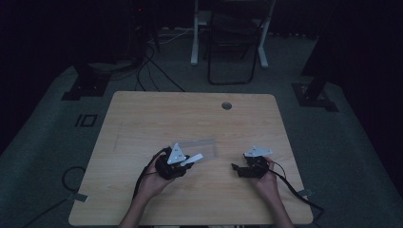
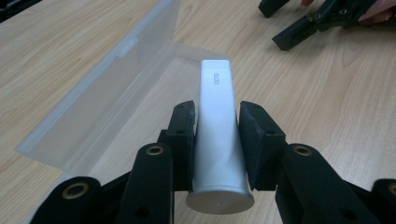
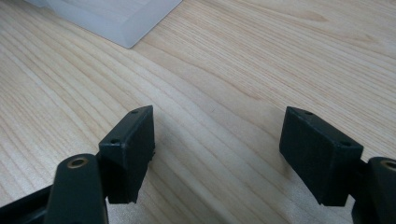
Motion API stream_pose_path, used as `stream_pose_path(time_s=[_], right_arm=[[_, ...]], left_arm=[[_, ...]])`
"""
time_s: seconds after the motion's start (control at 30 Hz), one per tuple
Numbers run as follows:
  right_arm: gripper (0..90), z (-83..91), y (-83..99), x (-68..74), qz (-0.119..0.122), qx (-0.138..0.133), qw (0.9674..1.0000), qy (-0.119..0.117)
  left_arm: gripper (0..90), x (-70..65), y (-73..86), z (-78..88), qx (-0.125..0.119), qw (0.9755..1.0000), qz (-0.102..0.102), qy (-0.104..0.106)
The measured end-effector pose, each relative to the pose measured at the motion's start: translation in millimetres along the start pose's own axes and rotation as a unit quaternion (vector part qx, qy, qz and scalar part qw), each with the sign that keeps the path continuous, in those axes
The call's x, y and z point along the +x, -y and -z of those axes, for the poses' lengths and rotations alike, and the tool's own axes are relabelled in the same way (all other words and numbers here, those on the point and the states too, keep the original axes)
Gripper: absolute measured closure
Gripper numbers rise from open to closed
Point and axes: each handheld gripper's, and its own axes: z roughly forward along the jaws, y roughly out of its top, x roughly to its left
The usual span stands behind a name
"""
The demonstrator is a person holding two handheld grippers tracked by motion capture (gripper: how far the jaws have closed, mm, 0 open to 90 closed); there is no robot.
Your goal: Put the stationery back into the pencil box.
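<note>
One white tube (image 2: 215, 135) sits clamped between the jaws of the left gripper (image 2: 216, 140), its long axis running straight out ahead, flat crimped end foremost. Just beyond that end and to its left lies the open clear plastic box (image 2: 100, 100), so this hand is the nearer one. Well off to the side, the right gripper (image 3: 217, 149) rests spread wide on the table (image 3: 261, 60), empty.

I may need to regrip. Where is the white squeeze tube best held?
Probably across the round body of the white plastic squeeze tube, near its cap, from the sides, as the left tongs do now. The far end flattens to a thin seam.
</note>
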Motion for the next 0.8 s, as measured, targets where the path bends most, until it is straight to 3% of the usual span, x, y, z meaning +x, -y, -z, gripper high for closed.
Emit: stream_pose_path(time_s=[0.8], right_arm=[[26.4, 0.0, 0.0, 0.0, 0.000, 0.000, 1.0000, 0.000]], left_arm=[[67.5, 9.7, -9.7, -13.6, 0.011, 0.9998, -0.012, -0.007]])
